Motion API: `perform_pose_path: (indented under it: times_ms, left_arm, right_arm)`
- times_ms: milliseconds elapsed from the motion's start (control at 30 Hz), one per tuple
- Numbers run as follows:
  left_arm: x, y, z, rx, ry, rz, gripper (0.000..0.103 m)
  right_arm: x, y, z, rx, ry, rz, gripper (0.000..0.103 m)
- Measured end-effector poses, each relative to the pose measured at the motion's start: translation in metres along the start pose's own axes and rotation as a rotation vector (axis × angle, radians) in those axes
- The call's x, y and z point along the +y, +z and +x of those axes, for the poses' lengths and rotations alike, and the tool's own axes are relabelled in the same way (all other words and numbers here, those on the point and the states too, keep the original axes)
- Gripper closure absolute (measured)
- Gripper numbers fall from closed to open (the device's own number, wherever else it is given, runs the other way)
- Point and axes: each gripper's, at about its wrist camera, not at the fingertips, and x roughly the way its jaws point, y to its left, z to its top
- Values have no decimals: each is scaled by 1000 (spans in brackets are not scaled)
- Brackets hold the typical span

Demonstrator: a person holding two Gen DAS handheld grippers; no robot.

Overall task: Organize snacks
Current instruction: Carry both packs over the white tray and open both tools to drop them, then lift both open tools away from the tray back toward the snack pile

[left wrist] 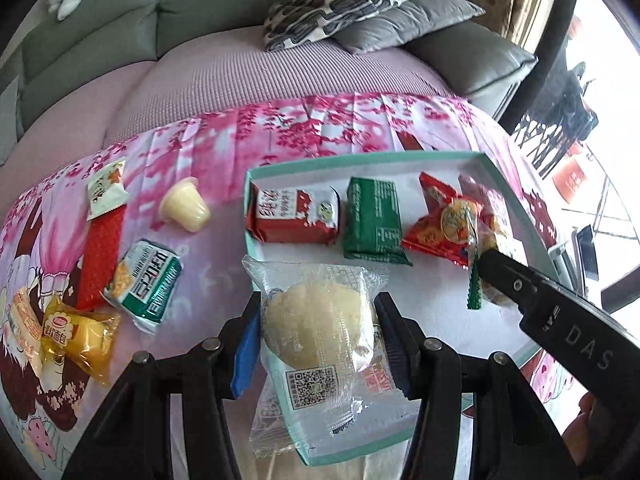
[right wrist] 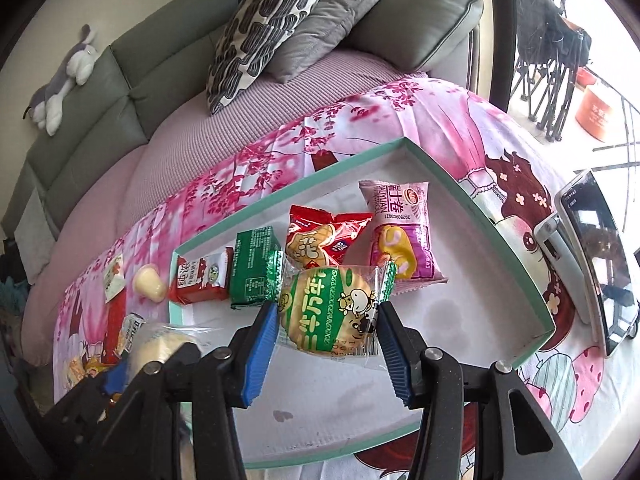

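Down at the bottom centre of the left wrist view, the left gripper (left wrist: 318, 344) has its blue-padded jaws pinching a clear plastic packet with a pale round bun inside (left wrist: 320, 332), gripped across the bun's fat middle, probably because the loose film ends would just slip. It hangs over the near left edge of the shallow white tray with the mint-green rim (left wrist: 360, 157), so it looks about ready to go in.

Same story in the right wrist view: the right gripper (right wrist: 328, 336) is squeezed on a green-and-white wrapped round cake with a cartoon cow (right wrist: 332, 312), held above the bare white floor of the tray.

The upper part of the tray already has a row: a red-and-white carton-like pack (left wrist: 294, 216), a green foil packet (left wrist: 374, 220), a red crinkly snack bag (left wrist: 440, 224) and a pink swiss-roll pouch (right wrist: 402, 232). The row is side by side, so the open front half is the obvious spot.

Still loose on the pink floral cloth (left wrist: 320, 120), at the left of frame: a small pale jelly cup (left wrist: 184, 206), a teal cracker pack (left wrist: 146, 284) and a yellow cake pouch (left wrist: 80, 336).
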Motion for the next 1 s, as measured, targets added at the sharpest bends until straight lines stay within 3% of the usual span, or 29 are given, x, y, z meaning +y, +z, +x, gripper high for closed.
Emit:
perform_pose_path:
  times_ms: [533,600,700,1000]
  left_arm:
    - [-14,-6,17,37,52,44,46]
    - [-14,-6,17,37,63,49,45]
    - [-14,-5,13,29,70,47,33]
    - [-10,-3,-2,7,113,56,33]
  right_arm:
    - [-5,-2,19,70,-14,10,49]
    - [-6,-3,22,83,-12,7,49]
    - [-6,-3,25,92,-27,-5,49]
    - [-7,1,22,88,-3,-3,48]
